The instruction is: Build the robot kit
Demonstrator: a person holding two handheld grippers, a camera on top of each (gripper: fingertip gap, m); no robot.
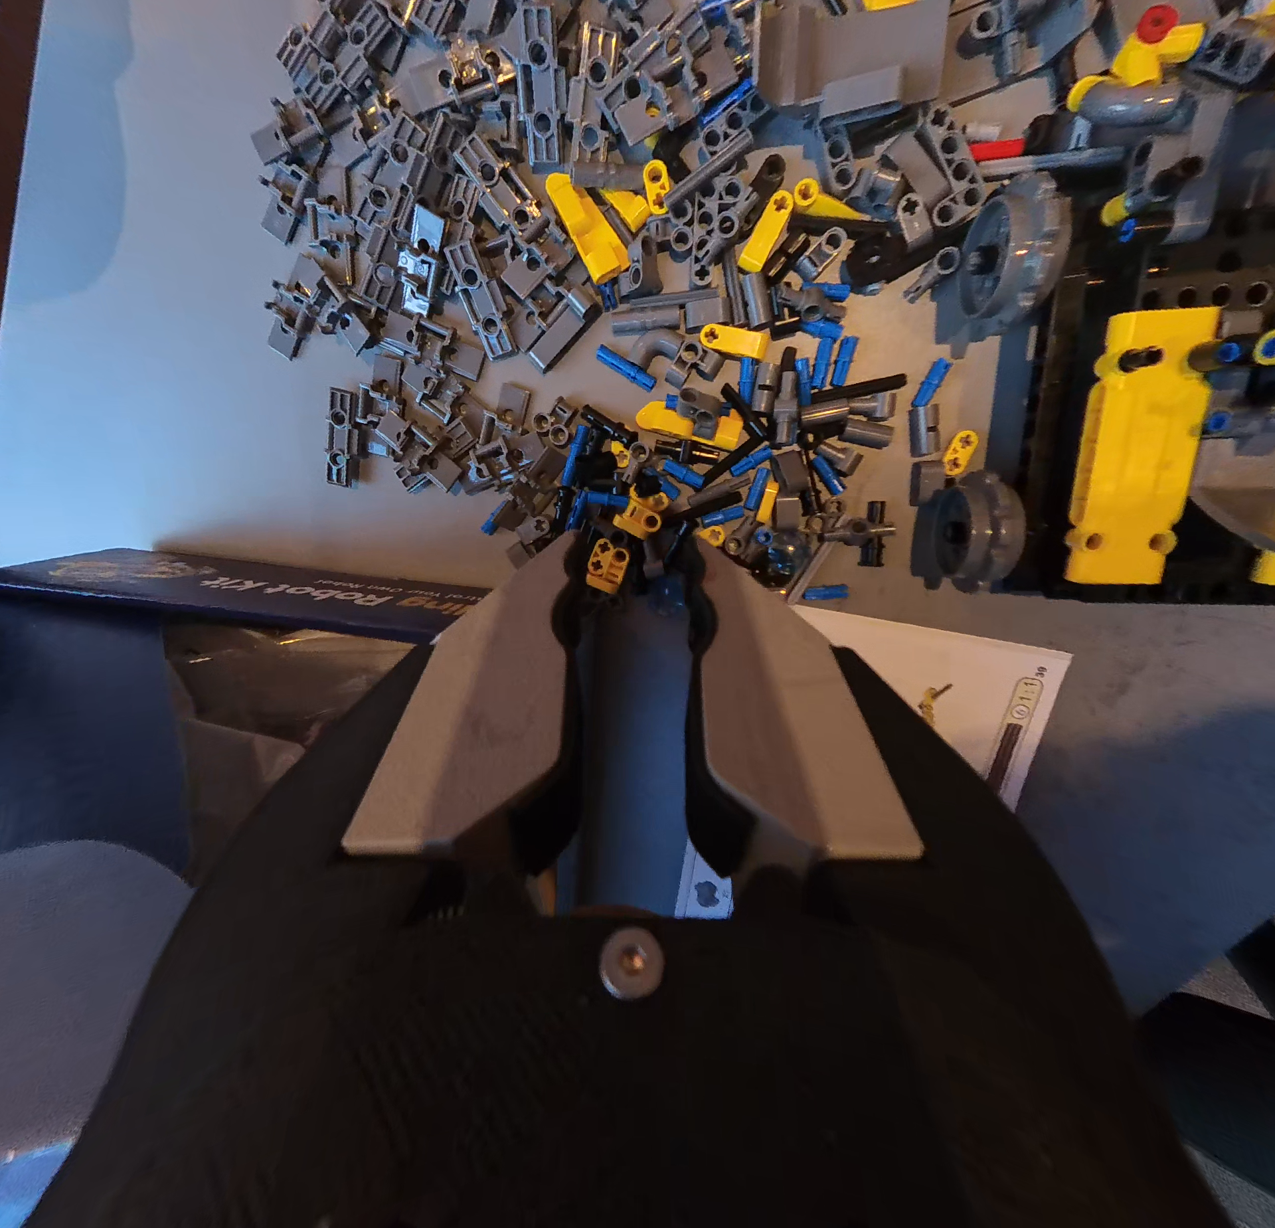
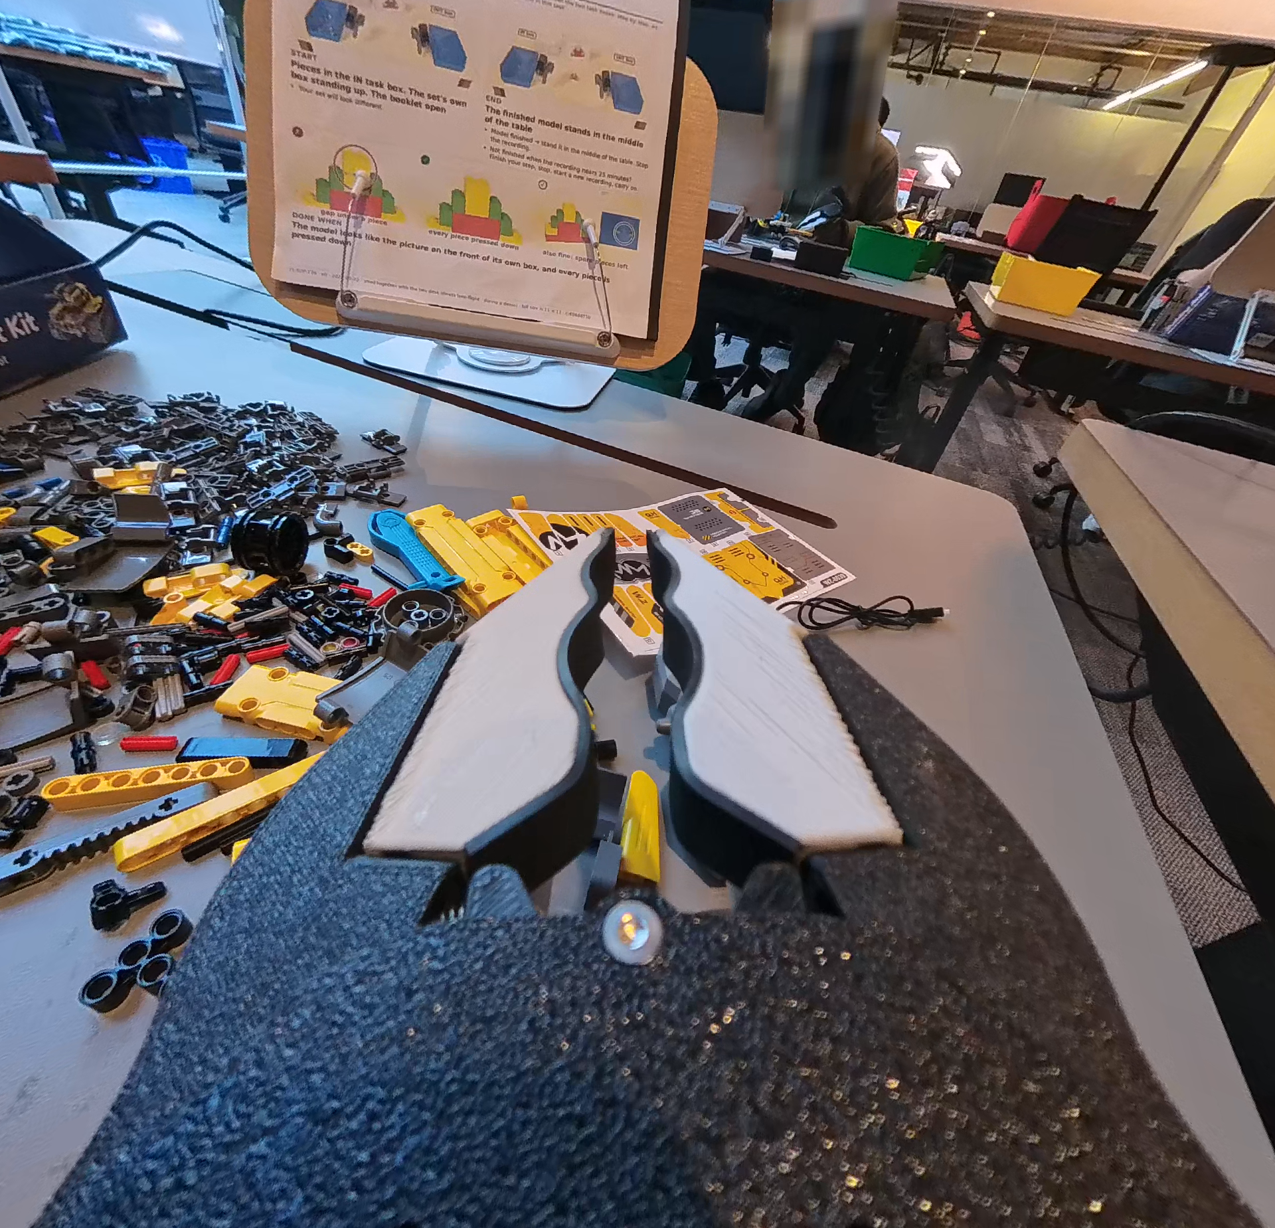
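between left gripper [image 1: 631,560] fingers, yellow connector [image 1: 606,564] half-hidden.

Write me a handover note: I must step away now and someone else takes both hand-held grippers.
Left hand-held gripper: open, tips down in the heap of small blue, black and yellow pieces, a small yellow connector beside one finger.
Right hand-held gripper: jaws narrowly apart, nothing between the tips, above the table near the sticker sheet.
Grey pieces lie heaped beyond the left hand-held gripper.
A partly built yellow and black model sits beside the heaps; most pieces are loose.
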